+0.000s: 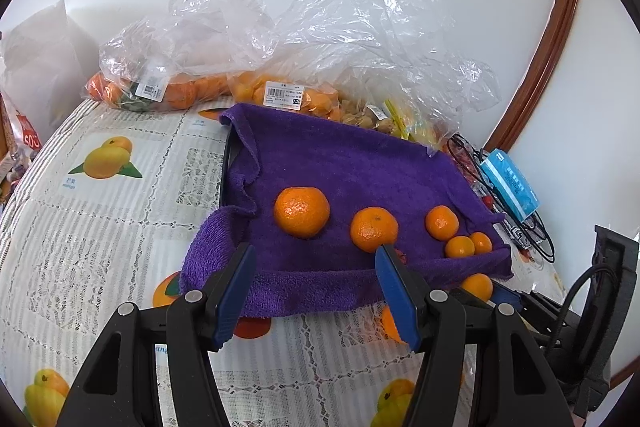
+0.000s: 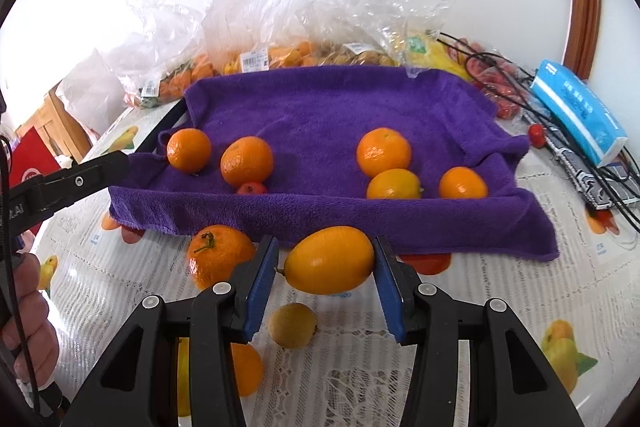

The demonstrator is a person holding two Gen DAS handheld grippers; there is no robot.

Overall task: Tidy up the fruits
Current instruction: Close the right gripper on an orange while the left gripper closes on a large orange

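Observation:
In the right wrist view my right gripper [image 2: 325, 245] is shut on an oval yellow-orange fruit [image 2: 330, 261], its blue pads pressing both ends just in front of the purple towel [image 2: 320, 107]. On the towel lie several mandarins, among them one at the left [image 2: 189, 150] and one at the right [image 2: 384, 151], plus a small red fruit [image 2: 251, 188]. My left gripper [image 1: 316, 251] hangs open over the towel's [image 1: 340, 163] front edge with nothing between its fingers. A large mandarin [image 1: 302, 211] lies just beyond it.
A stemmed mandarin [image 2: 220, 255] and a small brownish fruit [image 2: 292, 325] lie on the fruit-print tablecloth [image 2: 500, 307]. Clear bags of fruit [image 1: 280, 95] line the wall. A blue tissue pack [image 2: 576, 111] and black cables [image 2: 520, 95] lie right. A hand [image 2: 24, 307] shows at left.

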